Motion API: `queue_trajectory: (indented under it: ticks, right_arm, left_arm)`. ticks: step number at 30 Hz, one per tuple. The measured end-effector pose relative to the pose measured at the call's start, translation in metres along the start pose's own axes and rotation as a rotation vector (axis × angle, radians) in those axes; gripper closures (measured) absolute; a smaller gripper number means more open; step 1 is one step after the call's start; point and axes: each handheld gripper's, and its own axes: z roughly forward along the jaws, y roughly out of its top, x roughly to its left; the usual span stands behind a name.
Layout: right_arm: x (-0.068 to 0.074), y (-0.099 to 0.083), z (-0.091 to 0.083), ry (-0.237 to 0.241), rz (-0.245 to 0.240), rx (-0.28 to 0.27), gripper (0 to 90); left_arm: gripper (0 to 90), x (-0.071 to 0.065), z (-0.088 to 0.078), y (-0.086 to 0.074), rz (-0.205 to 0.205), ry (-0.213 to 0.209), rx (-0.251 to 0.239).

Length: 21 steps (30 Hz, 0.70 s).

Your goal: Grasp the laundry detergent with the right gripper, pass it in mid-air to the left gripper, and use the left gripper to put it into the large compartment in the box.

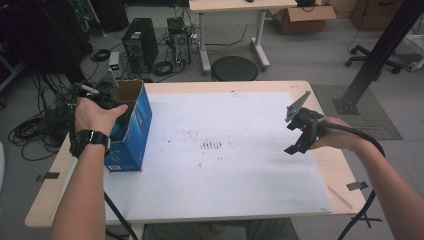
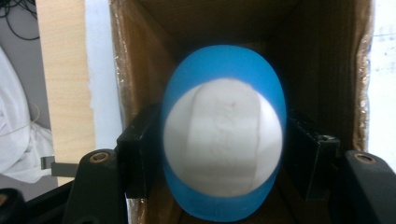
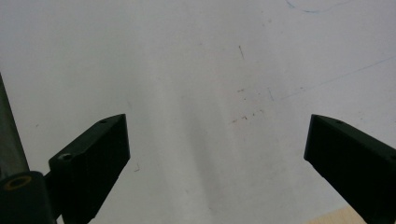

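A blue egg-shaped object (image 2: 223,60) with a white round face sits between the pads of my left gripper (image 2: 219,154), which is shut on it. The object hangs inside the open mouth of a brown-lined cardboard box (image 2: 322,70). In the high view that box is a tall blue carton (image 1: 135,132) standing at the table's left edge. My left hand (image 1: 95,115) reaches into its top and hides the jaws. My right gripper (image 1: 299,137) hovers over the right side of the white sheet (image 1: 225,165). Its jaws stand wide open with nothing between them (image 3: 217,154).
The white sheet covers most of the wooden table (image 1: 330,160) and bears faint dark marks (image 1: 212,146) in the middle. Beyond the table are a black stool (image 1: 234,68), a computer tower (image 1: 140,42), floor cables (image 1: 35,130) and a black post (image 1: 380,50).
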Motion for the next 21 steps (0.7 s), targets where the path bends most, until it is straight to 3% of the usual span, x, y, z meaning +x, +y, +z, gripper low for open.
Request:
queue_trajectory:
  ticks: [12, 20, 21]
  right_arm:
    - [0.0, -0.001, -0.001, 0.001, 0.0, 0.001, 6.7]
    - [0.001, -0.001, -0.002, 0.003, -0.002, -0.002, 6.7]
    - [0.002, 0.0, -0.003, 0.005, -0.004, -0.004, 6.7]
  left_arm:
    - [32.3, -0.002, -0.001, 0.001, 0.003, -0.009, 0.002]
    - [30.0, -0.004, -0.016, 0.002, 0.004, 0.01, 0.003]
    - [29.7, -0.005, -0.021, 0.003, 0.018, 0.015, 0.006]
